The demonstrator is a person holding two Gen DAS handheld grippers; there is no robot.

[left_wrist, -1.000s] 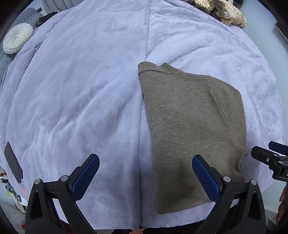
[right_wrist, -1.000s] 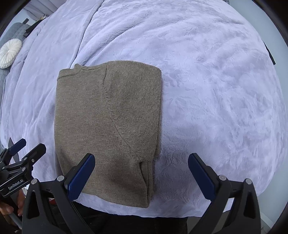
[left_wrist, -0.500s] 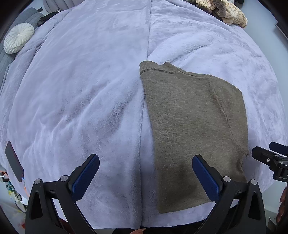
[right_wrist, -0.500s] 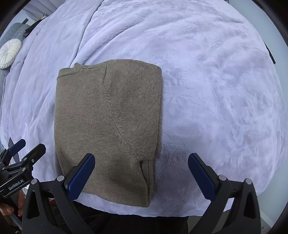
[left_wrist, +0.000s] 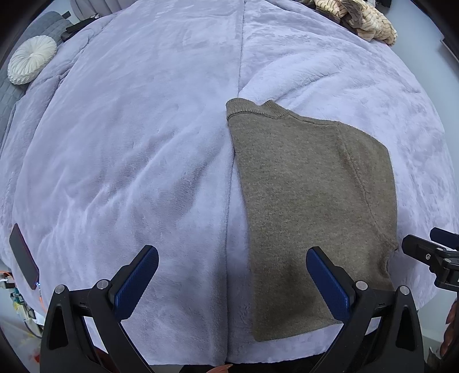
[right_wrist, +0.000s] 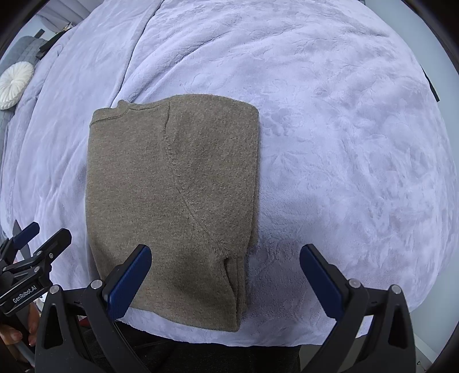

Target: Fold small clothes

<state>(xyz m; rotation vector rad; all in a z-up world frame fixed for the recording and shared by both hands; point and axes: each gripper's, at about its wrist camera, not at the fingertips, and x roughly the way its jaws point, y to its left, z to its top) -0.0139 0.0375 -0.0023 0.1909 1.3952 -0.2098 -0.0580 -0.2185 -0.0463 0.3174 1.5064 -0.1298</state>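
An olive-brown knitted sweater (left_wrist: 309, 195) lies folded lengthwise into a narrow rectangle on the lavender fleece blanket (left_wrist: 143, 143), its collar at the far end. It also shows in the right wrist view (right_wrist: 172, 206). My left gripper (left_wrist: 232, 275) is open and empty, held above the bed's near edge, its right finger over the sweater's near end. My right gripper (right_wrist: 225, 272) is open and empty above the sweater's near right corner. Each gripper shows at the edge of the other's view.
A round white cushion (left_wrist: 31, 63) lies at the far left. A striped beige garment (left_wrist: 358, 20) is heaped at the far right of the bed. A dark phone (left_wrist: 23, 264) lies at the near left edge.
The left wrist view has shifted slightly, so the sweater sits a little lower and to the right. Both grippers stay open and the sweater has not moved.
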